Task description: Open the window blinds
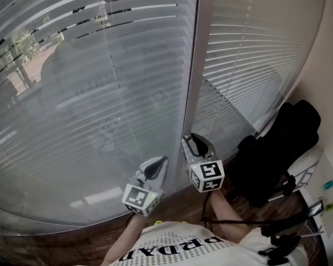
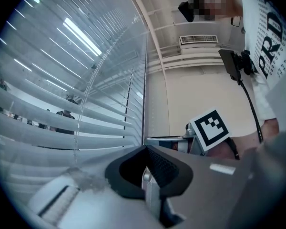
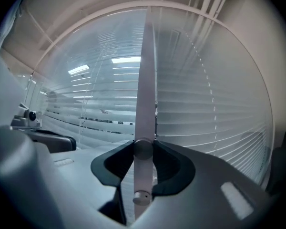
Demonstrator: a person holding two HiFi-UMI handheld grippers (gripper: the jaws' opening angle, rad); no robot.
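Observation:
Two white slatted blinds cover the window, a wide one on the left (image 1: 94,93) and a narrower one on the right (image 1: 255,43). A white upright strip (image 1: 193,65) runs between them. My right gripper (image 1: 195,140) is at the foot of that strip. In the right gripper view it (image 3: 143,149) is shut on a white tilt wand (image 3: 146,80), whose rounded end hangs below the pads. My left gripper (image 1: 159,164) hovers close to the left blind's lower slats with its jaws together (image 2: 145,149) and nothing in them. Through the left blind's tilted slats (image 2: 47,123) I can see outdoors.
A black bag on a chair (image 1: 277,148) stands at the right, close to the right blind. Dark wooden floor (image 1: 66,243) runs below the window. The person's white printed shirt (image 1: 177,247) fills the bottom edge, with black cables (image 1: 250,223) beside it.

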